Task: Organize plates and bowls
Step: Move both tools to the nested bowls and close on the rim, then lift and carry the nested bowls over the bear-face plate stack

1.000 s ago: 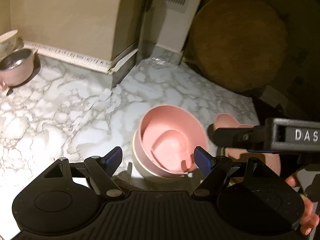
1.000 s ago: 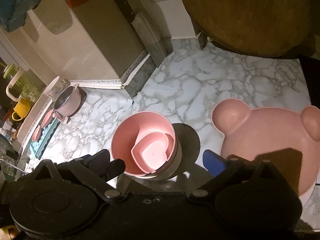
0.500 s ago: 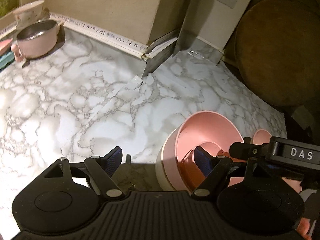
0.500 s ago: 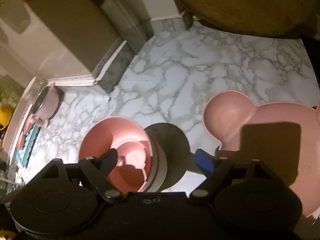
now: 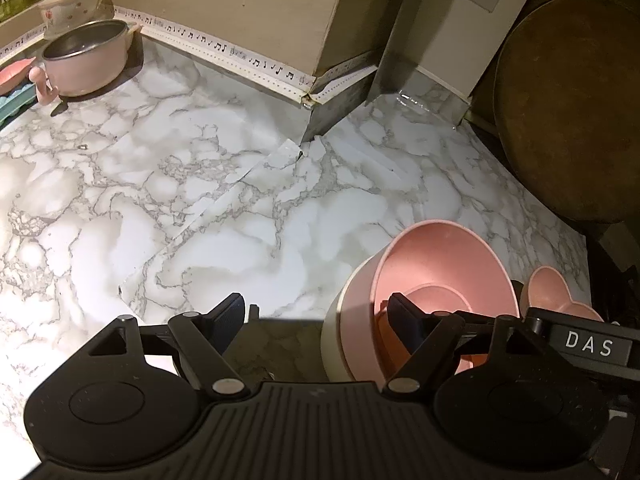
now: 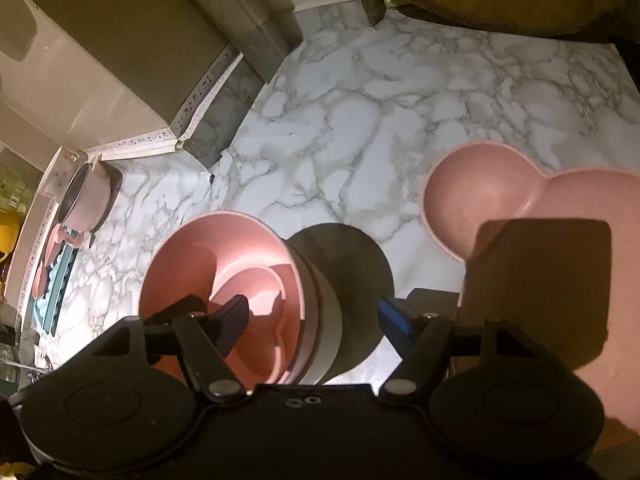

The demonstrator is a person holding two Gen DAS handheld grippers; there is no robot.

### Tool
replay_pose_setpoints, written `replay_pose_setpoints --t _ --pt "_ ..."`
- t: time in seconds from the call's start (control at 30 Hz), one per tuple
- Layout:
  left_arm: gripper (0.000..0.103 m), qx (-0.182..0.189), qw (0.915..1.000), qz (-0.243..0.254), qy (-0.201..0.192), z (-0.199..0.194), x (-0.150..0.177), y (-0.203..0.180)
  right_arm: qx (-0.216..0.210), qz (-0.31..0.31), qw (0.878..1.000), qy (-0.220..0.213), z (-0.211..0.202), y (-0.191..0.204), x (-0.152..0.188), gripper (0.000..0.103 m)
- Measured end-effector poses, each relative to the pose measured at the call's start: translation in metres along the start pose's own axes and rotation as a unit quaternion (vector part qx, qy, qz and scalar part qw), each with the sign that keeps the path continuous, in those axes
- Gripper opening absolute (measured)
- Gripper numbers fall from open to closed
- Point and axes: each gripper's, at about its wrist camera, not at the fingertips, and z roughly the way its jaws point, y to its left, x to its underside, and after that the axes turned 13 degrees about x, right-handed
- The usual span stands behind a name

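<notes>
A stack of pink bowls (image 5: 436, 264) nested in a cream bowl stands on the marble counter (image 5: 200, 184). My left gripper (image 5: 318, 316) is open and straddles the stack's left wall, its right finger (image 5: 404, 320) inside the top bowl. My right gripper (image 6: 316, 316) straddles the opposite wall of the bowl stack (image 6: 224, 256). Its jaws are closing with the wall between them, and the pads do not touch it. A pink bear-shaped plate (image 6: 520, 208) lies to the right. The right gripper's body (image 5: 588, 346) shows beside the stack in the left wrist view.
A pink pot with a steel liner (image 5: 84, 64) and a floral cup (image 5: 72, 4) stand at the far left by a teal tray (image 6: 56, 292). A round wooden board (image 5: 572, 112) leans at the back right. A wall corner (image 5: 320, 92) juts into the counter.
Both grippers have sunk toward the bowl stack, and each now has one finger inside the top bowl. The right gripper's jaws have narrowed.
</notes>
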Motion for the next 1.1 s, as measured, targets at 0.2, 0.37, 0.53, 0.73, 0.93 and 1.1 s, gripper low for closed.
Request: replay_pose_setpoints --t 0.2,0.37,0.53,0.73,0.93,1.1 --pt "0.077 0.004 0.9999 -0.002 0.015 0.004 0.002 0.002 -0.003 0.006 1.000 0.004 0.003 -0.001 0.002 0.057" --pt "0.068 0.016 0.9995 -0.002 0.027 0.006 0.006 0.001 -0.008 0.010 1.000 0.008 0.003 0.000 0.006 0.045" --pt "0.058 0.028 0.9990 -0.006 0.035 0.007 0.009 0.000 -0.010 0.009 1.000 0.013 0.004 0.001 0.008 0.037" --pt "0.043 0.042 0.9983 -0.002 0.040 0.006 0.009 -0.004 -0.005 0.011 1.000 0.012 0.005 0.003 0.008 0.033" --pt "0.040 0.048 0.9978 0.007 0.045 0.006 0.011 -0.009 0.002 0.012 1.000 0.009 0.004 0.001 0.009 0.026" --pt "0.039 0.047 0.9977 0.019 0.045 0.002 0.011 -0.014 0.011 0.011 1.000 0.007 0.001 0.000 0.011 0.025"
